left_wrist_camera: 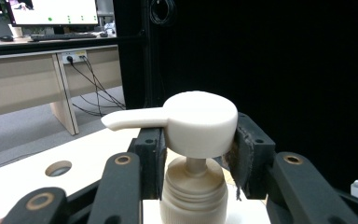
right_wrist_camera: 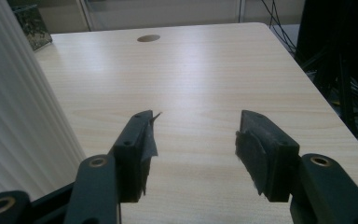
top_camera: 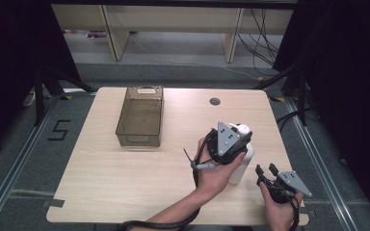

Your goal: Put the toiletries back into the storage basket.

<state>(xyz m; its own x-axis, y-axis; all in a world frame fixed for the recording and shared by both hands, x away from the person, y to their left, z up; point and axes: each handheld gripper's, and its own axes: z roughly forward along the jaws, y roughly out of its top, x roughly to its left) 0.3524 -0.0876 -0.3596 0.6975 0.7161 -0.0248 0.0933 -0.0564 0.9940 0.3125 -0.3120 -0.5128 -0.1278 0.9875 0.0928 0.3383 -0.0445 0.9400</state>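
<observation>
— Which hand-held gripper has the bottle?

— The left hand-held gripper [top_camera: 235, 136]. Its jaws stand either side of the pump head [left_wrist_camera: 200, 122] of the white pump bottle [top_camera: 243, 161], pads against the rim of the cap, so I'd call it clenched on the pump head rather than on the body. The nozzle sticks out sideways past one jaw, toward the far desks as that gripper looks.

— And the other one?

— The right hand-held gripper [top_camera: 267, 169] is released: from its own camera the two pads [right_wrist_camera: 145, 140] stand well apart with bare wood between them, holding nothing. It sits low near the front right corner of the bench [top_camera: 125, 187].

— Where is the bottle, then?

— Upright on the bench's right half, its long axis vertical, base seemingly on the wood. It lies just to the left of the right gripper; the ribbed white wall [right_wrist_camera: 18, 107] at the left edge of that gripper's view looks like the bottle's body, very near.

— So who's better placed for the body?

— The right hand, I'd judge. A short sideways reach leftward would put its open jaws around the body, below the left gripper.

— Anything else?

— A brownish clear bin [top_camera: 140, 116] stands well apart, toward the far left, and looks empty.
</observation>
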